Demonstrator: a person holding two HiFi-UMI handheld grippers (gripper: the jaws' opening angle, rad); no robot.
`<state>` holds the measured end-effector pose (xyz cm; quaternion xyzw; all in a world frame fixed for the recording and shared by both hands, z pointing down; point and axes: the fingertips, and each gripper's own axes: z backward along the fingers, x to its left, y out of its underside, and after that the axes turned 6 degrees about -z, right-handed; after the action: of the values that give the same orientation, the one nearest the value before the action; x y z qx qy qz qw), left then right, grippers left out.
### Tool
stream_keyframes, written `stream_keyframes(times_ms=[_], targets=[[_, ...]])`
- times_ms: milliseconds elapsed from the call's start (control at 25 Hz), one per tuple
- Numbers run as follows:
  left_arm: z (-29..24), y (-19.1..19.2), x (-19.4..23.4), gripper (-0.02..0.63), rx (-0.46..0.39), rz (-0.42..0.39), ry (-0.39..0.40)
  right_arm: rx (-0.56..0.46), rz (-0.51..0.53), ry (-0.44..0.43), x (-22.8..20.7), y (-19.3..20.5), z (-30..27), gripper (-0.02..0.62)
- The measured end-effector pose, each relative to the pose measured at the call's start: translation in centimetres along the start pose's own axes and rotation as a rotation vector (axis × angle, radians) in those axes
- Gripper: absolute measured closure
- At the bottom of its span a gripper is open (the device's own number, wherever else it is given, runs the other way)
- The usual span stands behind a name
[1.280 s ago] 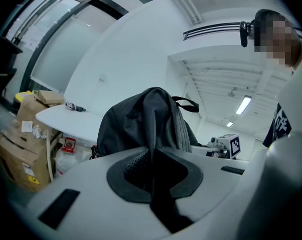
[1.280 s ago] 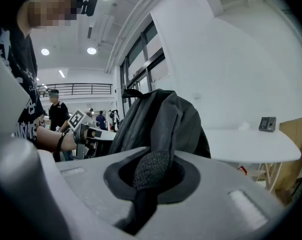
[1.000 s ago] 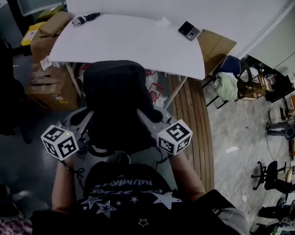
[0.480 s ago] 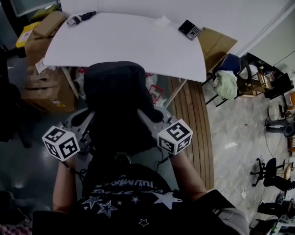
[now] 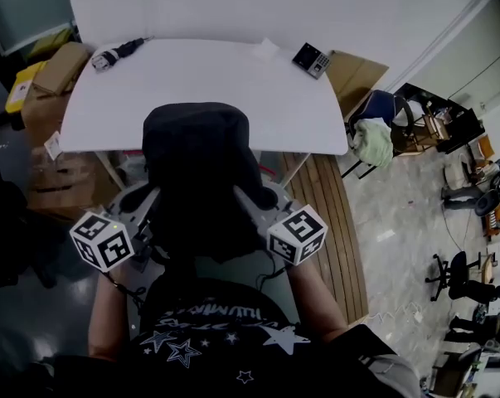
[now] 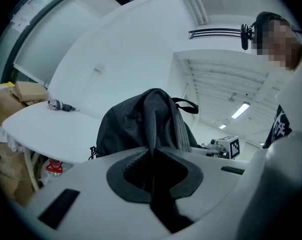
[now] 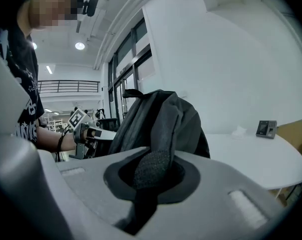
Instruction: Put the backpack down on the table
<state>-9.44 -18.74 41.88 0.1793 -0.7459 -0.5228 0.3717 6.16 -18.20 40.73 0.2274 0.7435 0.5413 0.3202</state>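
A black backpack (image 5: 196,168) hangs in the air between my two grippers, just in front of the white table (image 5: 274,98); its top overlaps the table's near edge in the head view. On its left side my left gripper (image 5: 150,199) is shut on a fold of the backpack's fabric (image 6: 153,134). My right gripper (image 5: 243,196), on the other side, is shut on a padded strap (image 7: 153,166) of the backpack (image 7: 163,116). The bag's underside is hidden. The tabletop (image 6: 45,129) (image 7: 251,154) lies beyond the bag in both gripper views.
On the table lie a black and grey tool (image 5: 113,54) at the far left, a dark keypad device (image 5: 310,59) at the far right and a white scrap (image 5: 264,50). Cardboard boxes (image 5: 55,77) stand left of the table. A chair with a green cloth (image 5: 381,135) stands to the right.
The backpack and both grippers have moved toward the table: the table's near edge now sits lower in the head view, under the bag's top. Both grips are unchanged.
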Motion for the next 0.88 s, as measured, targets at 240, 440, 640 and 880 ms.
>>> stream_keyframes(times_ms=[240, 440, 640, 880], targets=[[-3.1, -4.3, 4.6, 0.569, -0.015, -0.037, 0.059, -0.040, 0.008, 0.055, -2.8, -3.2, -4.5, 0.565], [-4.6, -8.7, 7.3, 0.569, -0.048, -0.053, 0.107, -0.075, 0.037, 0.092, -4.2, -6.9, -7.5, 0.565], [-6.0, -13.3, 9.9, 0.569, -0.083, -0.027, 0.160, -0.119, 0.066, 0.128, -5.4, -10.5, -10.4, 0.565], [-8.7, -17.1, 13.6, 0.569, -0.085, -0.063, 0.194, -0.145, 0.105, 0.170, -7.6, -13.8, -14.1, 0.565]])
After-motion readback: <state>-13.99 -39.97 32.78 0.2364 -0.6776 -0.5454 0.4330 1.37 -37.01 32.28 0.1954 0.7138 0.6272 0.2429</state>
